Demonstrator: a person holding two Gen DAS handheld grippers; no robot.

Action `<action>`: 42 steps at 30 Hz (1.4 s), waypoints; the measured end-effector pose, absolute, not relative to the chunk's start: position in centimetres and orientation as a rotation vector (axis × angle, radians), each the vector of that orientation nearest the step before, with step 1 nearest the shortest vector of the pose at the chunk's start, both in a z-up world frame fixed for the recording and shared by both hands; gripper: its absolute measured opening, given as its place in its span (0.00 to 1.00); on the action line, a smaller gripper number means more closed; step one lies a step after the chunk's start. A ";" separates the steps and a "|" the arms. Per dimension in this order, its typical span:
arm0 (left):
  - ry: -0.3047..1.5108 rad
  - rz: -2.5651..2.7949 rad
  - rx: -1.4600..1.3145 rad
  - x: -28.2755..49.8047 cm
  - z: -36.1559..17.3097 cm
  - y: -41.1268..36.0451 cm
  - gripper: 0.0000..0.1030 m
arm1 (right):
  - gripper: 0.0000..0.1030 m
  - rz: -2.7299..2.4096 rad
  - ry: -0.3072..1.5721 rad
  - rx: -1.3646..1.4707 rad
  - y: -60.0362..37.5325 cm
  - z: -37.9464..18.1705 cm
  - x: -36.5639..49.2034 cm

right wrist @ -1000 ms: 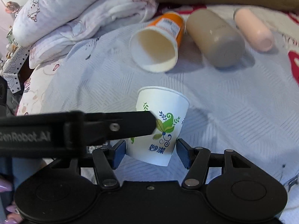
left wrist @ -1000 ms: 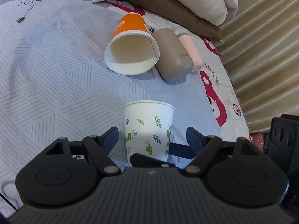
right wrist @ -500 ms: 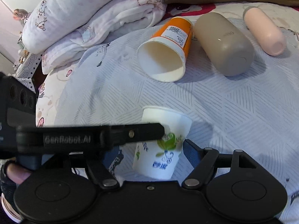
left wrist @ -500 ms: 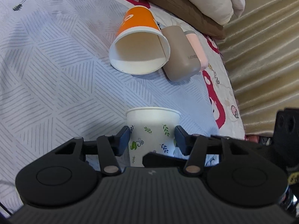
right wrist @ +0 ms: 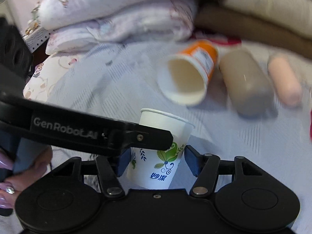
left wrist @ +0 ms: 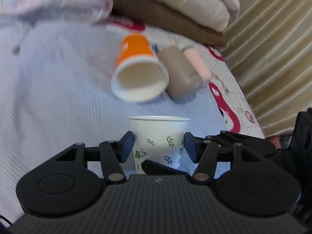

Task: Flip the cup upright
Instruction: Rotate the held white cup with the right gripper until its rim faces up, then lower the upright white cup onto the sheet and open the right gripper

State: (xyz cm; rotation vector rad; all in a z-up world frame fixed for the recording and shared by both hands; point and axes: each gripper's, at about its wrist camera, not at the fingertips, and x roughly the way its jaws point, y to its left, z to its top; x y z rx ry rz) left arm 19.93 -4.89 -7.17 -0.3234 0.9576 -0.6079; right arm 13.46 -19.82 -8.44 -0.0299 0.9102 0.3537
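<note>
A white paper cup with green leaf print [left wrist: 159, 138] stands mouth up between my left gripper's fingers; the left gripper [left wrist: 158, 144] is shut on its sides. In the right wrist view the same cup [right wrist: 161, 152] sits between my right gripper's fingers, tilted slightly. The right gripper [right wrist: 157, 160] is open, with a gap between the right pad and the cup. The left gripper's finger [right wrist: 136, 139] crosses in front of the cup. An orange paper cup [left wrist: 137, 76] lies on its side farther back, mouth toward me; it also shows in the right wrist view [right wrist: 192, 76].
A taupe bottle [left wrist: 179, 74] and a pink bottle [left wrist: 197, 66] lie beside the orange cup on the light blue patterned bed sheet [left wrist: 48, 97]. Folded quilts and pillows [right wrist: 117, 19] are piled at the back. A beige curtain [left wrist: 273, 48] hangs at the right.
The left gripper stays closed on the white cup. Both views have shifted and blurred with motion; the cup now sits higher against the background. The right gripper stays open around it.
</note>
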 end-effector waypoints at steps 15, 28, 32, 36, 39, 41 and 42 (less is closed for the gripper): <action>0.776 -0.571 -0.320 19.5 -8.0 -3.2 0.53 | 0.62 0.226 0.372 -0.252 -16.0 -11.7 11.7; 0.852 -0.581 -0.277 17.2 -8.0 -3.5 0.51 | 0.58 0.240 0.550 -0.223 -16.1 -11.0 12.2; 0.897 -0.590 -0.310 16.9 -8.4 -3.6 0.50 | 0.57 0.227 0.609 -0.182 -16.4 -10.4 12.9; 0.939 -0.576 -0.347 16.5 -9.2 -3.7 0.50 | 0.58 0.212 0.674 -0.157 -16.6 -10.7 13.5; 0.948 -0.557 -0.354 16.2 -9.2 -3.5 0.50 | 0.59 0.220 0.699 -0.166 -16.4 -11.0 13.6; 0.936 -0.567 -0.364 15.8 -8.7 -3.0 0.50 | 0.64 0.214 0.701 -0.170 -16.2 -10.7 13.5; 0.934 -0.579 -0.366 15.6 -8.4 -2.8 0.51 | 0.66 0.208 0.710 -0.154 -16.2 -10.3 13.6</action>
